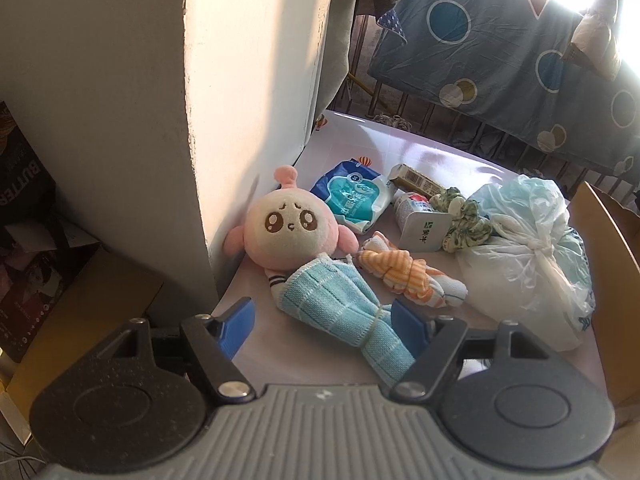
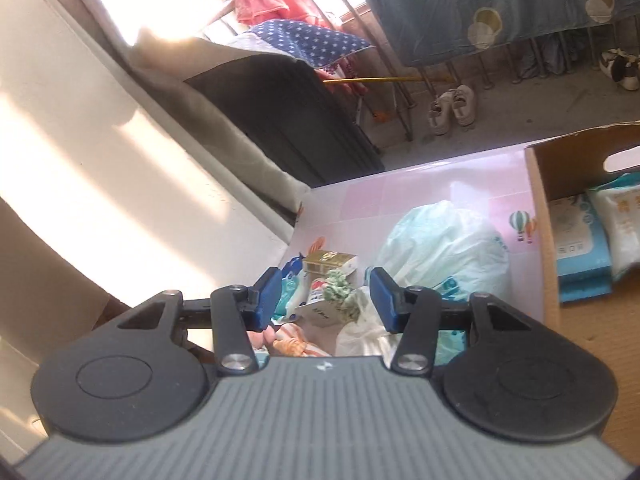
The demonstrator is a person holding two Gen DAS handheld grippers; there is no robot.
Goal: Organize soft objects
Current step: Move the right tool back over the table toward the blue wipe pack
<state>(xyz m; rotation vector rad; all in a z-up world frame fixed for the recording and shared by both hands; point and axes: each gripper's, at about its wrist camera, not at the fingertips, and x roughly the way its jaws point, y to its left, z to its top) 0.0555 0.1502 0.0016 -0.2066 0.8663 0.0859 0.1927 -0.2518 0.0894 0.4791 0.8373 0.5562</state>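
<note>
1. the left hand-held gripper (image 1: pixel 324 322) is spread wide, its blue pads on either side of the blue knitted cloth (image 1: pixel 340 312) near the front of the desk (image 1: pixel 420 152); whether the right pad touches the cloth cannot be told.
2. the blue knitted cloth lies over the lower body of the pink plush doll (image 1: pixel 284 228), whose head leans by the white wall (image 1: pixel 248 80) at the desk's left edge.
3. just right of the doll lies an orange striped cloth (image 1: pixel 404 276), bunched up and touching the blue cloth's edge.
4. behind these sit a blue wipes pack (image 1: pixel 352 196), a yellow carton (image 1: pixel 416 180), a small white box (image 1: pixel 424 228) and a green floral scrunchie (image 1: pixel 464 216) resting against that box.
5. a tied plastic bag (image 1: pixel 528 248) of pale blue stuff fills the right part of the desk, next to the cardboard box (image 1: pixel 612 248).
6. the right hand-held gripper (image 2: pixel 324 298) hangs above the pile with its pads apart and nothing between them.
7. in the right wrist view the plastic bag (image 2: pixel 444 244) sits on the pink tiled desk (image 2: pixel 360 204), and the cardboard box (image 2: pixel 540 208) to its right holds two soft packs (image 2: pixel 592 236).
8. past the desk, a pair of shoes (image 2: pixel 452 108) stands on the floor beneath a blue spotted sheet (image 2: pixel 500 4).
</note>
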